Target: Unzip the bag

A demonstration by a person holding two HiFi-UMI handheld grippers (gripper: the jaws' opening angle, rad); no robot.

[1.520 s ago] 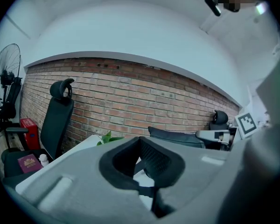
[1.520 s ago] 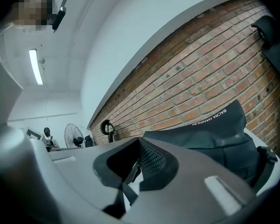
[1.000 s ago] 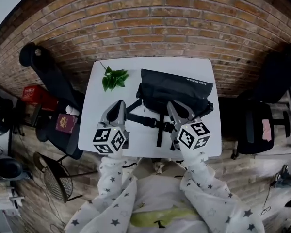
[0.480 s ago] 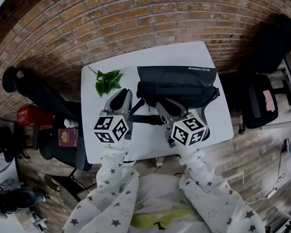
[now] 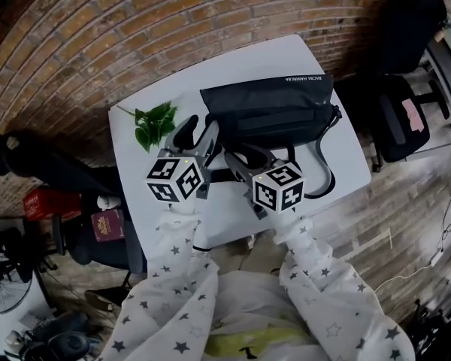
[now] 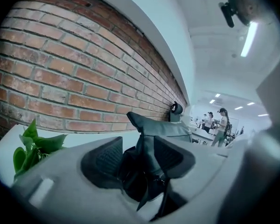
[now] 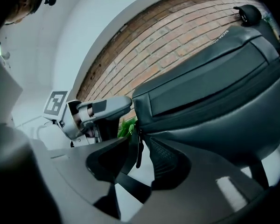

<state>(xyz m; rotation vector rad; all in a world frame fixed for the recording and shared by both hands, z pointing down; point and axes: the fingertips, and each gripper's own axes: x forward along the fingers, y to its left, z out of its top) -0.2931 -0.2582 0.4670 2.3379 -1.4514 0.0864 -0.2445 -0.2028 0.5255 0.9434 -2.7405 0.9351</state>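
Head view, far left: a red box (image 5: 42,201) and a maroon booklet (image 5: 105,225) lie off the white table (image 5: 348,155). A green leaf sprig (image 5: 154,122) lies on the table's left part, near the brick wall (image 5: 135,43). The left gripper (image 5: 199,128) points at the left end of the black bag (image 5: 270,119), which lies across the middle and right of the table with its long side along the wall. The right gripper (image 5: 240,155) sits just beside it at the bag's front left. A strap (image 5: 328,170) loops off the bag's right end, and a black chair (image 5: 398,119) stands past the table's right edge. Both sleeves are white with stars. The head view does not resolve the jaw gaps. Left gripper view: sprig (image 6: 32,146) at left, brick wall (image 6: 60,78) behind. The left gripper (image 6: 139,149) is released, jaws apart, and the bag's (image 6: 156,129) end corner stands in the gap. People (image 6: 221,125) and ceiling lights (image 6: 249,38) show in the room at far right. Right gripper view: the other gripper (image 7: 100,110) and the sprig (image 7: 127,125) are at left. The right gripper (image 7: 139,149) is also released, with a zip pull (image 7: 138,152) hanging between its jaws. The bag (image 7: 214,92) fills the right, under the wall (image 7: 177,36).
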